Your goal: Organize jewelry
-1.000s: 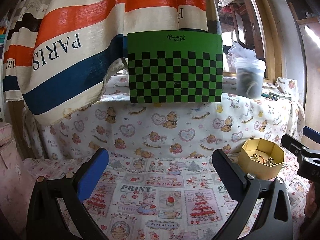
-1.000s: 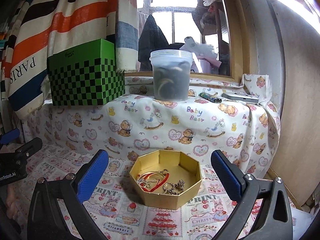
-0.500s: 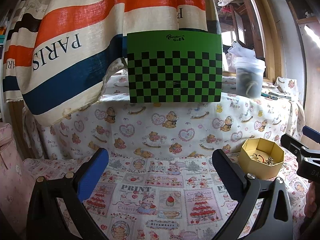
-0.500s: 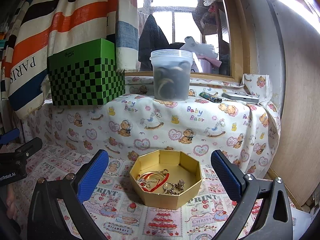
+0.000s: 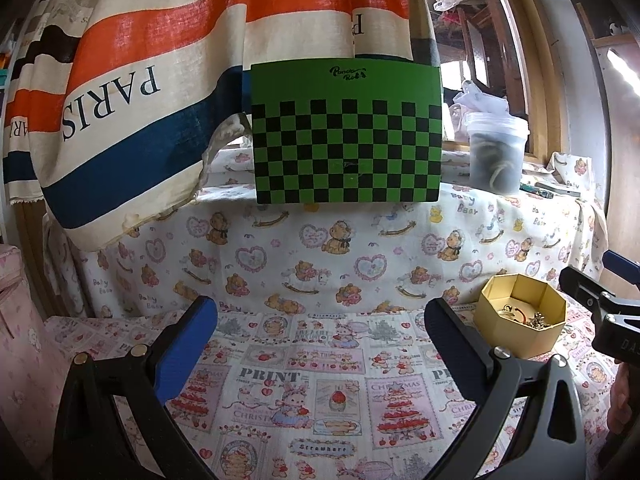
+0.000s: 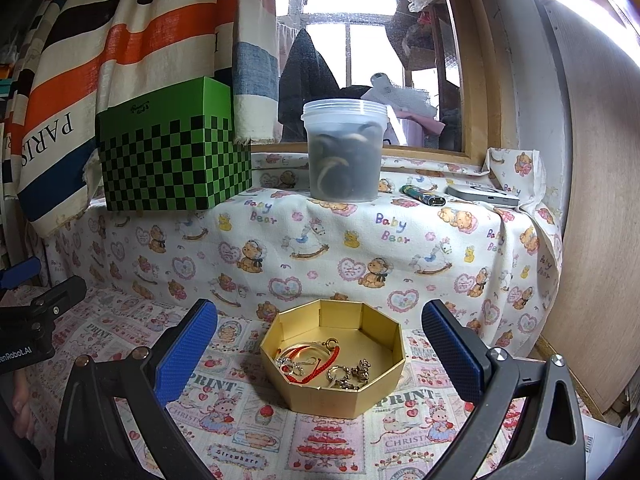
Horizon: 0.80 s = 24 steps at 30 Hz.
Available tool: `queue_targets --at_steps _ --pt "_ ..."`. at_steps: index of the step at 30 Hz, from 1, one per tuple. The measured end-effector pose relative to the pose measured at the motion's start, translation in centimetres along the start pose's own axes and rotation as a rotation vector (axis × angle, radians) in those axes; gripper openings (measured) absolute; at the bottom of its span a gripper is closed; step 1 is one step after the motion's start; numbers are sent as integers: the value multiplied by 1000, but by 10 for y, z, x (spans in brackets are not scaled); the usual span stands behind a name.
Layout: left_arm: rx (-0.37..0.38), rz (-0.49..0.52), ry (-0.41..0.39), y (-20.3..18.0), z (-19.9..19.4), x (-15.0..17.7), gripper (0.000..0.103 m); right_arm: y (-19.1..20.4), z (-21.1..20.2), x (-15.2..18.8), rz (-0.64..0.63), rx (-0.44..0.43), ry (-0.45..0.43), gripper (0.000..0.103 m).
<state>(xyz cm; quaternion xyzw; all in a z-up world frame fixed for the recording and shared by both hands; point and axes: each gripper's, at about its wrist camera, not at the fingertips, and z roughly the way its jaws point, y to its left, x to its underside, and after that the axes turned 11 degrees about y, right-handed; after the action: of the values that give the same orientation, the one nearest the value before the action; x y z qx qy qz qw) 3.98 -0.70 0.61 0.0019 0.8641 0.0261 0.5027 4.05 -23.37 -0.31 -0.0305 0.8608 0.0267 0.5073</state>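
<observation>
A gold octagonal box (image 6: 383, 360) stands on the printed cloth and holds jewelry (image 6: 320, 366): a red cord bracelet, rings and small metal charms. My right gripper (image 6: 320, 352) is open and empty, its blue fingers either side of the box, just short of it. My left gripper (image 5: 320, 346) is open and empty over bare cloth, left of the box (image 5: 520, 330). The left gripper shows at the left edge of the right wrist view (image 6: 36, 312); the right gripper shows at the right edge of the left wrist view (image 5: 600, 300).
A green checkered box (image 6: 172, 160) and a lidded plastic tub (image 6: 344, 152) stand on a raised ledge behind. A lighter (image 6: 424, 196) and a flat silver device (image 6: 482, 196) lie on the ledge. A striped curtain (image 5: 140, 80) hangs at left. A wooden panel (image 6: 600, 240) closes the right.
Both grippers stay open and almost still. The left wrist view has shifted slightly, so the gold box sits a little lower and farther right.
</observation>
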Motion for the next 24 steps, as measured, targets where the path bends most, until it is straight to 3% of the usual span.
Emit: queue_targets --at_steps 24 --pt "1 0 -2 0 -1 0 103 1 0 0 -4 -1 0 103"
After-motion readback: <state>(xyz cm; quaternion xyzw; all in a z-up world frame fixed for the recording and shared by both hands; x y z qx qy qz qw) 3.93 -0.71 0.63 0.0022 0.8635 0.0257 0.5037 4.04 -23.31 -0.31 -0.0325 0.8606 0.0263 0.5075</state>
